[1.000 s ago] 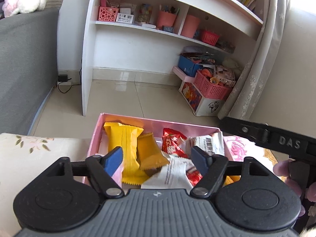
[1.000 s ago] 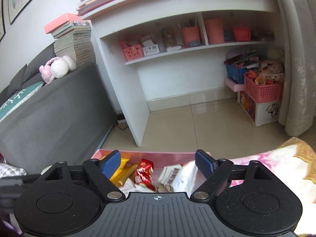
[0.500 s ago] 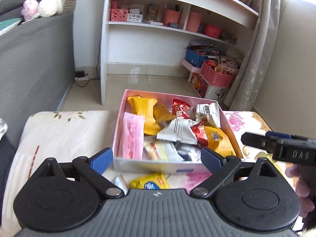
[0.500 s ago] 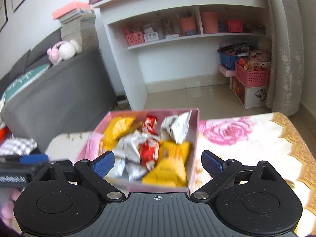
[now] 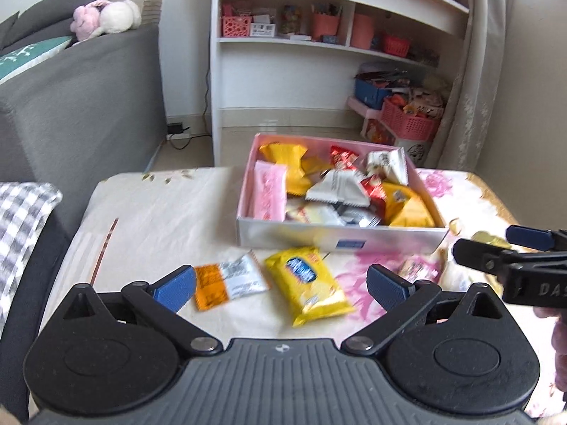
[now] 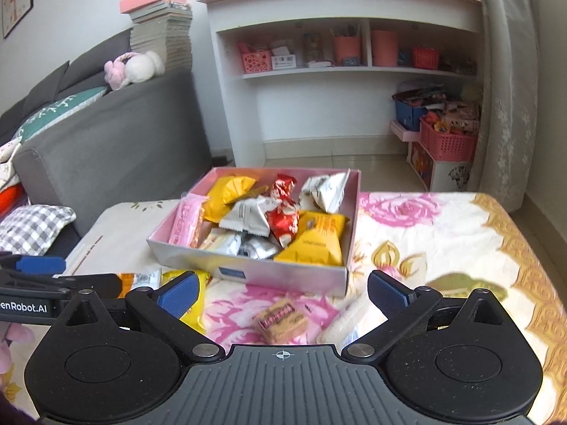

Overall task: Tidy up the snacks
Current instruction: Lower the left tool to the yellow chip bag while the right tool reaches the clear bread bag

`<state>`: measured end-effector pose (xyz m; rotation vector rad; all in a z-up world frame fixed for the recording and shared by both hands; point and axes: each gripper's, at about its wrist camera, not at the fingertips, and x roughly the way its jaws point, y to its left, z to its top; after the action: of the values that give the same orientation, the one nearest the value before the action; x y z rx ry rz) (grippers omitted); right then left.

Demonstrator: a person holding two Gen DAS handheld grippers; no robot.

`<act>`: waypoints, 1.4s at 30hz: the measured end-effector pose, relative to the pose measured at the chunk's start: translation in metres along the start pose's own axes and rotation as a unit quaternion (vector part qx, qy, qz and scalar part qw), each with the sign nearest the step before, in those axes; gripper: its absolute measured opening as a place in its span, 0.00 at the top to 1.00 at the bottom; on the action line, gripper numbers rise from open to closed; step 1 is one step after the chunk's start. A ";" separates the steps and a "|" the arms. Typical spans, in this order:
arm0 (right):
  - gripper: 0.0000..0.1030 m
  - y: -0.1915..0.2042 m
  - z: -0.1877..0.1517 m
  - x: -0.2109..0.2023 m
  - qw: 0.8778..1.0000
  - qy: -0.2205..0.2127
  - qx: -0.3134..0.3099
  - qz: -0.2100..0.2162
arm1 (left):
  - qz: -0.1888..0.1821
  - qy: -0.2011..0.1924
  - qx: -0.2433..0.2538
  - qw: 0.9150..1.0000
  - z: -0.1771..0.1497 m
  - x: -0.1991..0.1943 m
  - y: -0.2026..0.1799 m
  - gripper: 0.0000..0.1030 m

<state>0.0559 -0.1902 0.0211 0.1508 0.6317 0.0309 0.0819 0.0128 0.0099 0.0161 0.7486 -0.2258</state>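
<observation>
A pink box (image 5: pixel 340 242) (image 6: pixel 248 267) full of wrapped snacks stands on the flowered cloth. In front of it lie a yellow packet (image 5: pixel 308 285) (image 6: pixel 193 301), an orange-and-white packet (image 5: pixel 226 281), a small tan packet (image 6: pixel 281 322) and a white packet (image 6: pixel 349 322). My left gripper (image 5: pixel 281 285) is open and empty, above the two loose packets. My right gripper (image 6: pixel 281 292) is open and empty, above the tan packet; it also shows at the right edge of the left wrist view (image 5: pixel 510 260).
A grey sofa (image 6: pixel 106 148) with a checked cushion (image 6: pixel 32 225) stands to the left. A white shelf unit (image 6: pixel 340 67) and pink baskets (image 6: pixel 446 143) stand behind the table. The table's edge with a gold border (image 6: pixel 531 265) runs along the right.
Both grippers have pulled back and up from the box. The loose packets in front of the box have come into view. Both stay open.
</observation>
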 end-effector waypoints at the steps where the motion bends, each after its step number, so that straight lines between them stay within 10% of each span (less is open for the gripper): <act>1: 0.01 -0.001 -0.002 0.003 1.000 0.006 -0.001 -0.007 | 0.002 0.001 -0.002 1.000 -0.003 0.002 0.001 0.00; 25: 0.01 -0.070 -0.017 0.062 0.984 0.085 0.103 -0.116 | 0.046 0.003 -0.047 0.998 -0.027 0.065 -0.017 0.03; 42: 0.01 -0.067 -0.031 0.088 0.988 0.092 0.034 -0.123 | 0.004 0.020 -0.019 1.000 -0.030 0.074 -0.013 0.31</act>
<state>0.1072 -0.2453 -0.0655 0.1357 0.8329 -0.2178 0.1116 -0.0121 -0.0609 -0.0128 0.7926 -0.2029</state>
